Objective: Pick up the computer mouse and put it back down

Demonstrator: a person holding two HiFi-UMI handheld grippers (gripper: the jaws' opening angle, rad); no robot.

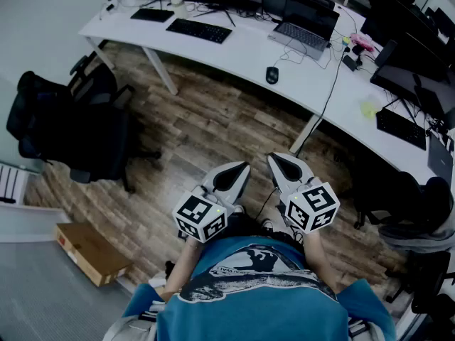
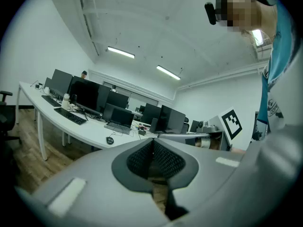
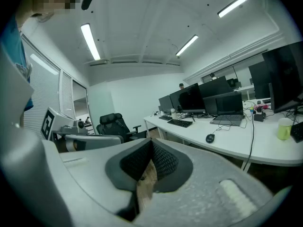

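Observation:
A black computer mouse (image 1: 271, 74) lies on the long white desk (image 1: 242, 48), near its front edge, with its cable running back toward a laptop (image 1: 306, 21). The mouse (image 2: 110, 140) shows small and far off in the left gripper view, and the mouse (image 3: 209, 137) likewise in the right gripper view. Both grippers are held close to the person's body, well short of the desk. My left gripper (image 1: 238, 168) has its jaws together with nothing between them. My right gripper (image 1: 274, 159) is shut and empty too.
Keyboards (image 1: 199, 30), monitors and cables crowd the desk. A black office chair (image 1: 67, 123) stands at the left on the wood floor, another chair (image 1: 409, 204) at the right. A cardboard box (image 1: 92, 252) lies on the floor at lower left.

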